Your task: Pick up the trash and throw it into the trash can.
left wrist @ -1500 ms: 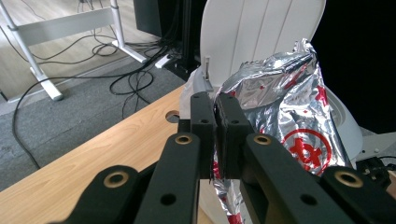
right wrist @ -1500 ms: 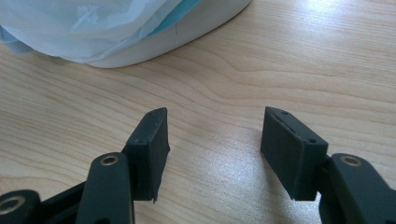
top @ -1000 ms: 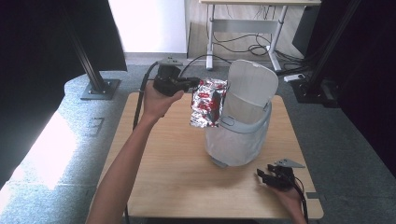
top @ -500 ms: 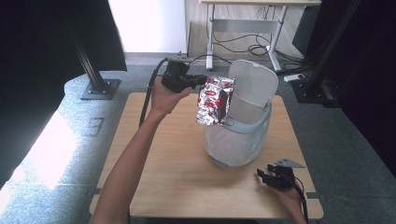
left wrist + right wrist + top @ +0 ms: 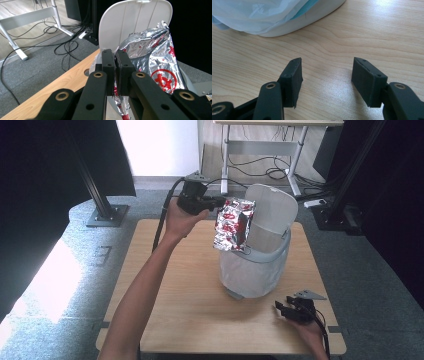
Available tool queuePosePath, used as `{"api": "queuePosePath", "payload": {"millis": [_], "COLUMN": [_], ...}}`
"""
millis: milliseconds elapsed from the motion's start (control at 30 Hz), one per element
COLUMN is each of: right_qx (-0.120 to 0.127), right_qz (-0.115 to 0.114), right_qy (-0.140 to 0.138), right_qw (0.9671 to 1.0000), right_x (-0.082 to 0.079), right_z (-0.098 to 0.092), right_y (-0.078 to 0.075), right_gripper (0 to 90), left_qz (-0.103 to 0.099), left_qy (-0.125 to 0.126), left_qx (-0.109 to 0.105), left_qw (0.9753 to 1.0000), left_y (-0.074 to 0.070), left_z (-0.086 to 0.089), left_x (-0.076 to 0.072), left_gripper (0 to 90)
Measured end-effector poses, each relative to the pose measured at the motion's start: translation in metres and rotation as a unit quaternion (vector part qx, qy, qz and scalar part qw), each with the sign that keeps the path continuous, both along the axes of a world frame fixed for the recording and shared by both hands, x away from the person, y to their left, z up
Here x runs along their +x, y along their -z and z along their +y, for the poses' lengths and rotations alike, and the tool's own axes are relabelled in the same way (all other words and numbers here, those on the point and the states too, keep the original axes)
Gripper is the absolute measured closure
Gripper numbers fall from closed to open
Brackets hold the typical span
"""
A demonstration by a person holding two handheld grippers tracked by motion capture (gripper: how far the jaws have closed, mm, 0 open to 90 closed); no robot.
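A crinkled silver foil bag [image 5: 233, 223] with red print hangs in the air, pinched at its edge by my left gripper [image 5: 220, 203]. It hovers just left of the raised lid [image 5: 270, 215] of a white bin [image 5: 252, 270] lined with a pale plastic bag. In the left gripper view the jaws are shut on the foil bag [image 5: 155, 62], with the white lid [image 5: 130, 22] behind it. My right gripper [image 5: 284, 309] rests open near the table's front right corner, its jaws [image 5: 327, 75] wide apart over bare wood, the bin's base [image 5: 294, 22] just ahead.
The wooden table [image 5: 165, 295] has a small round hole [image 5: 86, 72] near the bin. Beyond it are grey carpet, a black stand [image 5: 102, 212] at the left, and a desk frame [image 5: 260, 150] with loose cables behind.
My left gripper has carried the foil bag up and to the right, closer to the bin's open lid. The right gripper has stayed where it was.
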State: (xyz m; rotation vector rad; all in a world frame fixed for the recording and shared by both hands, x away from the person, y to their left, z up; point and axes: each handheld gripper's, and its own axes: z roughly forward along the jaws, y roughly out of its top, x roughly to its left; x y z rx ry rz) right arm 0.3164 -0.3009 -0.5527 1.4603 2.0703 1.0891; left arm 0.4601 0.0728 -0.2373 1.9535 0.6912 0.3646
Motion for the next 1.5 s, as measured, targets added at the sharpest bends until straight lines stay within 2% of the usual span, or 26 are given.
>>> {"api": "queuePosePath", "payload": {"millis": [467, 867, 1400, 1500], "right_qx": [0.0, 0.001, 0.004, 0.003], "right_qz": [0.0, 0.0, 0.001, 0.0], "right_qy": [0.001, 0.004, 0.005, 0.004], "right_qw": [1.0, 1.0, 1.0, 1.0], "right_x": [0.0, 0.001, 0.001, 0.001], "right_z": [0.0, -0.001, -0.001, -0.001], "right_y": [0.0, 0.0, 0.0, 0.0], "right_gripper": [40.8, 40.8, 40.8, 40.8], "left_qz": [0.005, 0.013, 0.012, 0.017], "left_qy": [0.002, -0.002, 0.004, 0.006], "left_qx": [-0.002, -0.01, -0.011, -0.011], "left_qw": [1.0, 0.9999, 0.9999, 0.9998], "left_y": [0.003, 0.004, 0.007, 0.008], "left_z": [-0.004, -0.008, -0.03, -0.034], "left_x": [0.007, 0.022, 0.032, 0.035], "left_gripper": [86.8, 86.9, 86.7, 86.7]}}
